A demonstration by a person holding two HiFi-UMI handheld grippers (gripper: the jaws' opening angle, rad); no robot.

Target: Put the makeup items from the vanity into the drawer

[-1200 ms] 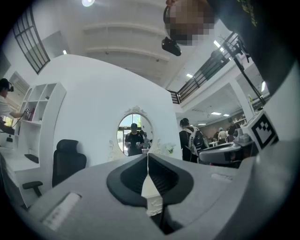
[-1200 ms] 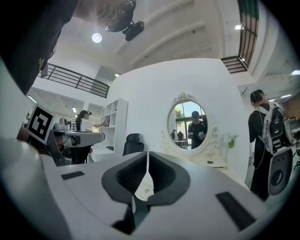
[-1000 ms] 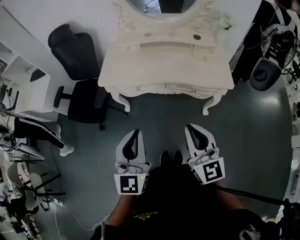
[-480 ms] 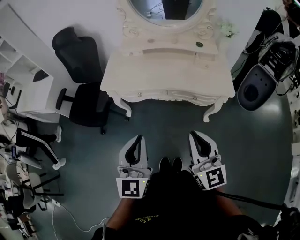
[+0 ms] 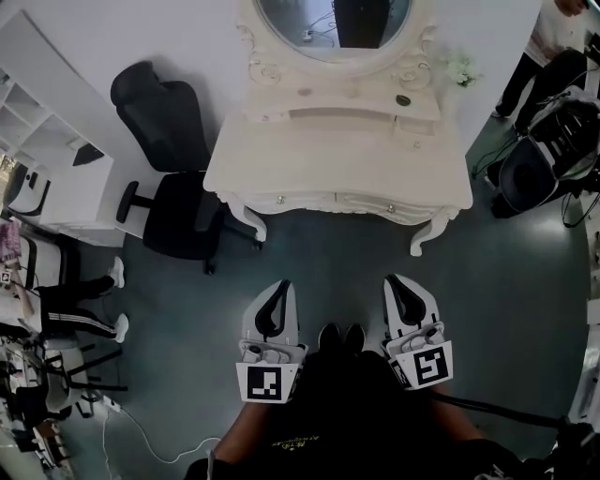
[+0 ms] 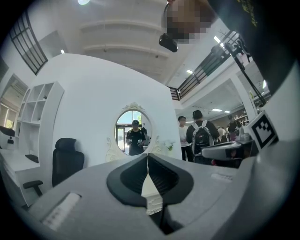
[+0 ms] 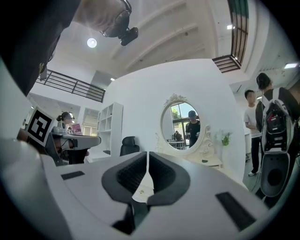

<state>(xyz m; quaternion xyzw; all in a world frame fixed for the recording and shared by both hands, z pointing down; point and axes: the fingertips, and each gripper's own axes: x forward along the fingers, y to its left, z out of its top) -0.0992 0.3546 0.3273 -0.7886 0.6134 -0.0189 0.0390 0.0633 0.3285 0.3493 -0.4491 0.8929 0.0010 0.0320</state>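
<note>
The white vanity (image 5: 337,155) stands ahead against the wall, with an oval mirror (image 5: 333,23) and a raised shelf. A small dark round item (image 5: 403,99) and two pale small items (image 5: 305,92) lie on that shelf; they are too small to identify. The two front drawers (image 5: 361,202) are closed. My left gripper (image 5: 280,284) and right gripper (image 5: 393,279) are held level over the floor, well short of the vanity. Both are shut with nothing between the jaws. The mirror shows far off beyond the closed jaws in the left gripper view (image 6: 132,131) and the right gripper view (image 7: 183,124).
A black office chair (image 5: 173,211) stands at the vanity's left corner, with another black chair (image 5: 155,103) behind it. White shelving (image 5: 56,178) lines the left. A seated person's legs (image 5: 80,300) are at far left. Black equipment (image 5: 553,141) and standing people (image 7: 251,131) are at the right.
Both grippers have moved a little forward toward the vanity, still shut. The vanity sits lower and slightly larger in the head view.
</note>
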